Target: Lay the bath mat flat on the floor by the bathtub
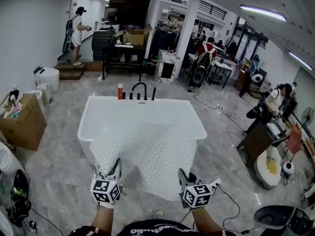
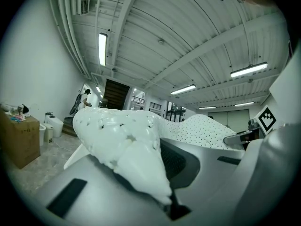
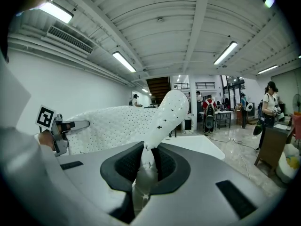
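Nearest, the left gripper (image 1: 115, 170) is clamped on the near left corner of the bath mat (image 1: 147, 156), and a thick bunched fold of it is pinched between the two fingers. The right gripper (image 1: 183, 177) is closed in the same way on the near right corner. There a narrow twisted strip of mat is squeezed between the dark pads and rises upright out of them. The mat is white and dotted all over with small holes, with a rounded, crumpled look where it is gathered at each grip. It is spread wide between the two grippers and held up off the grey marbled floor (image 1: 64, 166). Its far part is draped over the near rim of the white bathtub (image 1: 88, 117) and reaches a little way inside. On the far rim of the tub, a black faucet (image 1: 139, 90) and a red bottle (image 1: 119, 91) can be seen. A cardboard box (image 1: 22, 122) stands to the left on the floor, well apart from the tub. Farther back, tables and several people are visible.
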Demonstrator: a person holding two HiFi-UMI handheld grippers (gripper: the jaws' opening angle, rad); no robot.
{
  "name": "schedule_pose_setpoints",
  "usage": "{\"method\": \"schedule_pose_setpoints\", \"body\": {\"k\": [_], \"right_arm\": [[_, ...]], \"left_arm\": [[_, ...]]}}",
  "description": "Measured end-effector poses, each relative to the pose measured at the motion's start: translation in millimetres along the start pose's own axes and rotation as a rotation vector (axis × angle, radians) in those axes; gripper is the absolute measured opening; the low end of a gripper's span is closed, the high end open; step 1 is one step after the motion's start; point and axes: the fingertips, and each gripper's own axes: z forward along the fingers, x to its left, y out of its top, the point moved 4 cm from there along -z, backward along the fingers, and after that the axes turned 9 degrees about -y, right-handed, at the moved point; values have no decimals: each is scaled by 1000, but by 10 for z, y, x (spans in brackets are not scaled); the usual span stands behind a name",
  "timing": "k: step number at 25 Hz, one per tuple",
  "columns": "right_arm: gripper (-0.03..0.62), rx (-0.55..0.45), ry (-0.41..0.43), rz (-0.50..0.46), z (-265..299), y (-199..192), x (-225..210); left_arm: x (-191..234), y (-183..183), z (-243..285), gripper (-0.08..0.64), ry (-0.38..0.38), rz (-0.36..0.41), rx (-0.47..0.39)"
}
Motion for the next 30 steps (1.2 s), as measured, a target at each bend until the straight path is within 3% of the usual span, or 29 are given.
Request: {"method": "schedule_pose_setpoints", "body": {"k": [16,30], "right_arm": [[49,32,-36,-5,90,-95,-122],[49,29,-49,23,315,-72,-406]], "left_arm": [[59,-178,233,28,-35,-48,19],[57,-131,612,28,-50,-28,39]]}}
